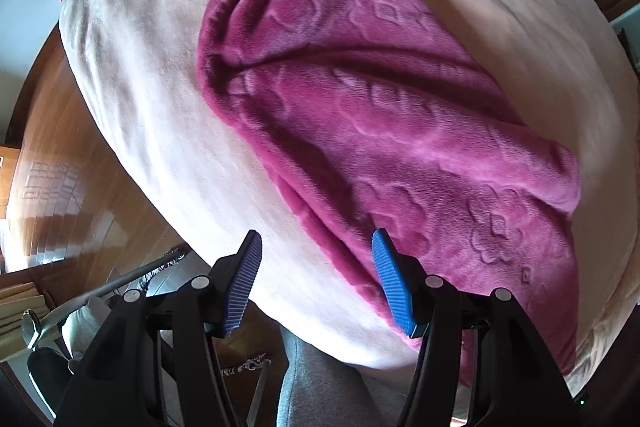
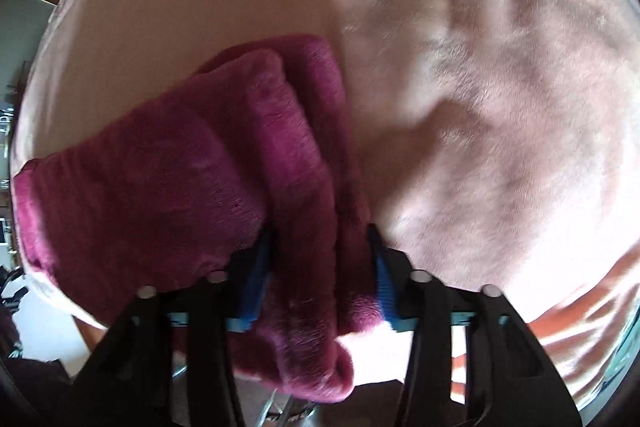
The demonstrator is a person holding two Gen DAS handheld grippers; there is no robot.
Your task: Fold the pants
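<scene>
Right wrist view: right gripper (image 2: 320, 267) pinches bunched magenta plush fleece pants (image 2: 168, 187) mid-fold over pale pink blanket (image 2: 500, 107); left gripper (image 1: 316, 279), spread and empty, probably should pin the fold next.

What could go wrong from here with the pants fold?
1. The right gripper pinches a thick bunch of the pants; several layers may lift together, or the plush may slip out.
2. The left gripper is open and empty, so the fold hangs on one grip.
3. The pants lie near the bed edge and could slide off.
</scene>
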